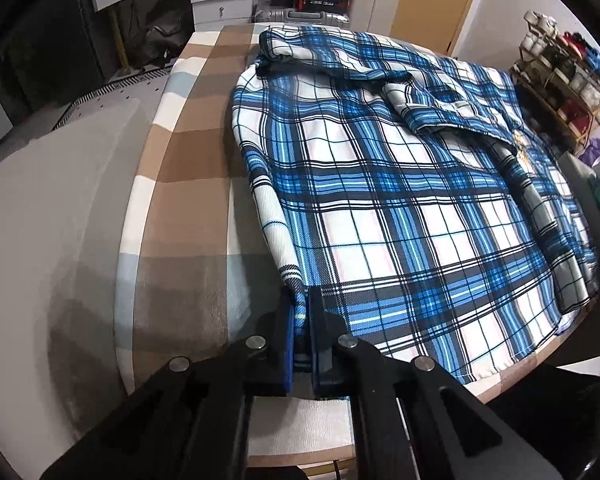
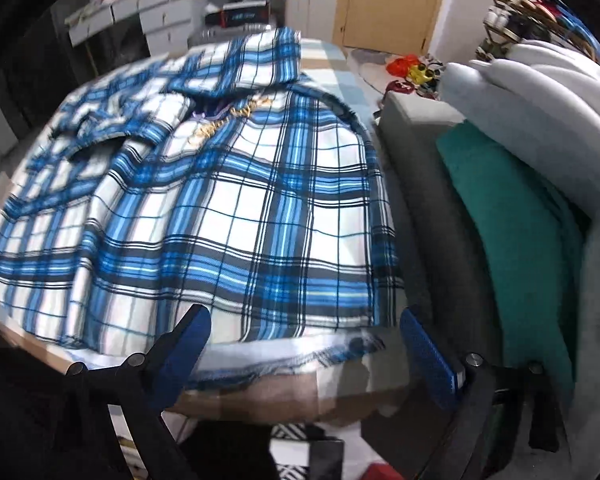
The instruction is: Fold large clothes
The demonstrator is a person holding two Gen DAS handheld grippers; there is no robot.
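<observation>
Left gripper [image 1: 300, 312] fingers clamped on plaid shirt [image 1: 400, 200] hem corner — right gripper [image 2: 304, 332] fingers apart; only right view showed sofa [image 2: 440, 208].

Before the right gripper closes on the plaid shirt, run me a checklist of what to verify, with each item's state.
1. Left gripper clamped on the plaid shirt's near corner: ok.
2. Right gripper open wide enough to take the hem: ok.
3. Hem between the right gripper's fingers: ok, but the pads are not yet pressing it.
4. Shirt lying flat: not ok, a sleeve is bunched on top near the collar.
5. Right view sharp enough to judge the exact corner: cannot tell, blurred.
6. Shirt fully on the checked table cover: ok.
</observation>
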